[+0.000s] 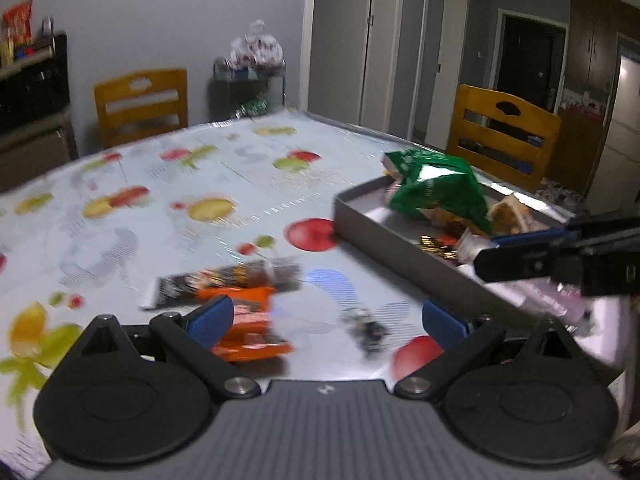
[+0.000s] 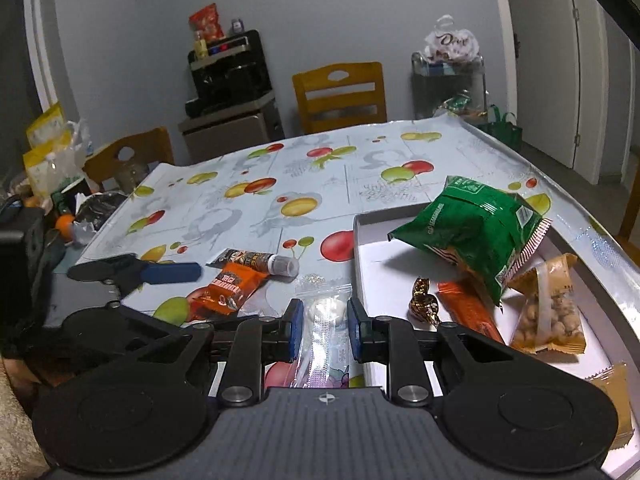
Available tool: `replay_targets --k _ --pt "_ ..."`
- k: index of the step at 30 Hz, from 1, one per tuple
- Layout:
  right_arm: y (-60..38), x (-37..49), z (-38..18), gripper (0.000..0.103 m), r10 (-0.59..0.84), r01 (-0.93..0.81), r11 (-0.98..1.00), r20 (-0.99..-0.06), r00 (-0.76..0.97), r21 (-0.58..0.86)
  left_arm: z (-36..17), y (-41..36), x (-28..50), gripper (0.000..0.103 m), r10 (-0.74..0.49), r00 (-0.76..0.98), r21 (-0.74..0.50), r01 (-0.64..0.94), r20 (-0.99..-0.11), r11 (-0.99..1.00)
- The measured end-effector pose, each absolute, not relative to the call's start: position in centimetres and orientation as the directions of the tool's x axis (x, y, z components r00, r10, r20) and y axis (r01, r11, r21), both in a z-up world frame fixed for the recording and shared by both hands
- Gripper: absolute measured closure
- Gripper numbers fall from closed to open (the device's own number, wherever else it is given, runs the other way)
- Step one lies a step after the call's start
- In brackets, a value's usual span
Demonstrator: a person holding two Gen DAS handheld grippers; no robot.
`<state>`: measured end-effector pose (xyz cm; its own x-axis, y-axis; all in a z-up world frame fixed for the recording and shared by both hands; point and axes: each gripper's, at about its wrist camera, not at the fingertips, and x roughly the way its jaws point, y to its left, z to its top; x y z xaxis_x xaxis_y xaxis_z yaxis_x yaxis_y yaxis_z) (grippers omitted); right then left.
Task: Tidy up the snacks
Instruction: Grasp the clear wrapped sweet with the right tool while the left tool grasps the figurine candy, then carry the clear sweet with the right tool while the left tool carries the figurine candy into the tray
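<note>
Fruit-print table (image 2: 320, 184); loose snacks (image 2: 228, 292) beside tray (image 2: 356, 240)

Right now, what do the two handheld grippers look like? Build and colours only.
The left gripper and right gripper look identical: ribbed grey body with a small crosshair mark, two round black discs, black linkage arms on silver pivot pins, and blue ribbed finger pads. No cables or sleeves are visible.

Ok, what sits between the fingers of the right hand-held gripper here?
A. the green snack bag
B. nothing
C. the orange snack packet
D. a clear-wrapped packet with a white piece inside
D: in the right wrist view the right hand-held gripper is closed on the clear-wrapped packet, while the green snack bag lies in the tray and the orange snack packet on the table.
</note>
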<state>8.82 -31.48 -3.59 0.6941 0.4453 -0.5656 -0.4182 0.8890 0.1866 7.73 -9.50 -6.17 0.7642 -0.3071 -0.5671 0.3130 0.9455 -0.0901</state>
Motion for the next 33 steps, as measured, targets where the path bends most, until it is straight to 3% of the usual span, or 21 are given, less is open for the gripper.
replay_targets --k 9,19,30,33 --pt "-33.4 8.6 -3.7 0.078 0.463 -0.427 0.881 -0.546 0.698 0.202 -6.9 -12.3 9.0 0.015 -0.31 0.737 -0.098 0.317 -0.6 0.943" --pt "-34.7 8.8 -4.0 0.078 0.476 -0.432 0.876 -0.537 0.697 0.216 -8.2 -12.9 10.2 0.055 -0.282 0.72 -0.102 0.283 -0.634 0.954" --pt "-34.4 8.8 -4.5 0.078 0.491 -0.448 0.866 -0.541 0.683 0.22 -8.7 -12.7 10.1 0.072 -0.238 0.74 -0.067 0.253 -0.629 0.965" --pt "-34.2 8.8 -4.7 0.078 0.494 -0.451 0.864 -0.546 0.677 0.222 -8.8 -12.8 10.1 0.083 -0.241 0.743 -0.067 0.256 -0.624 0.964"
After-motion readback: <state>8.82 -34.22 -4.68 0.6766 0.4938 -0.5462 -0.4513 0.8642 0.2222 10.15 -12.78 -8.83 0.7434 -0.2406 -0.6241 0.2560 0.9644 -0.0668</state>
